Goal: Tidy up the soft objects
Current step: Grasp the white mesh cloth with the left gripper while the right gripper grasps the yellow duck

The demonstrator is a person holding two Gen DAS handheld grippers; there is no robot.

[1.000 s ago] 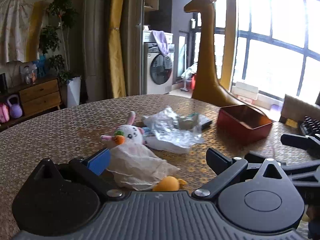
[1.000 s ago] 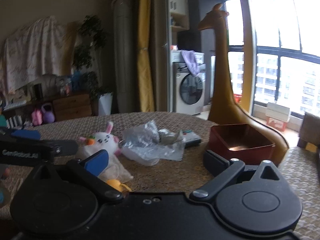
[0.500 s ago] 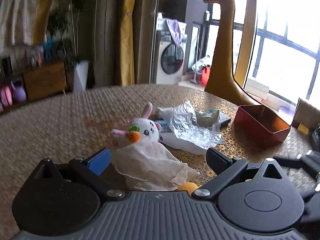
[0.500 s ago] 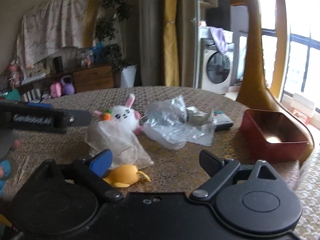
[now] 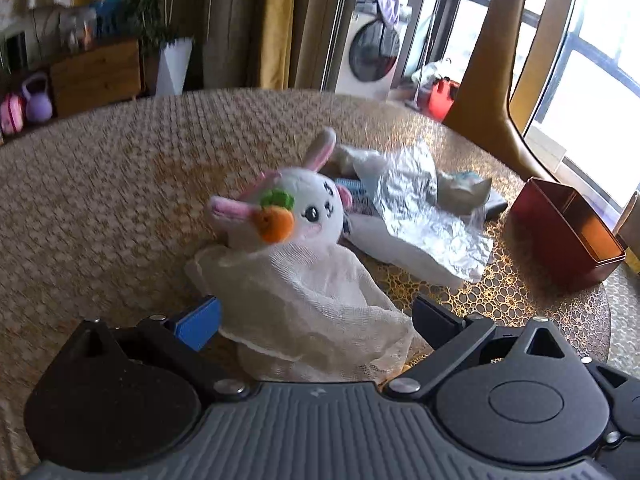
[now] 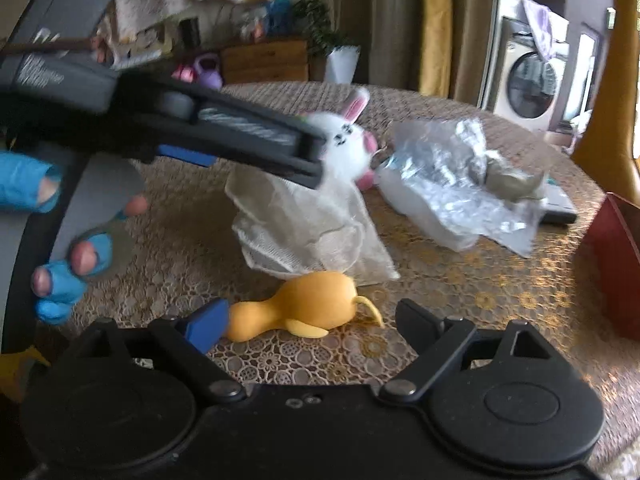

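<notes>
Closest to me, the right gripper (image 6: 310, 326) is tipped down over the table (image 5: 120, 208) with its jaws wide, though they have just been narrowing a little; the yellow duck (image 6: 296, 310) lies on its side between them, the blue pad right at its head, not yet pinched. I'd say that spread is there to straddle the duck before closing. The left gripper (image 5: 316, 320) stands equally wide around the lower part of the gauze bag (image 5: 308, 300), gripping nothing so far. The bunny (image 5: 296, 212) sticks head-first out of the bag's far end, so the bag looks half packed. Just past it lies a crumpled foil sheet (image 5: 420, 208) over a white pouch, with a grey lump beside it. At the right edge sits an open red box (image 5: 568, 228), empty as far as I can see and probably meant for the soft things. The tabletop is round, with a woven, lace-like pattern. Beyond are a washing machine (image 5: 372, 48), yellow curtains, a drawer chest, plants and bright windows
</notes>
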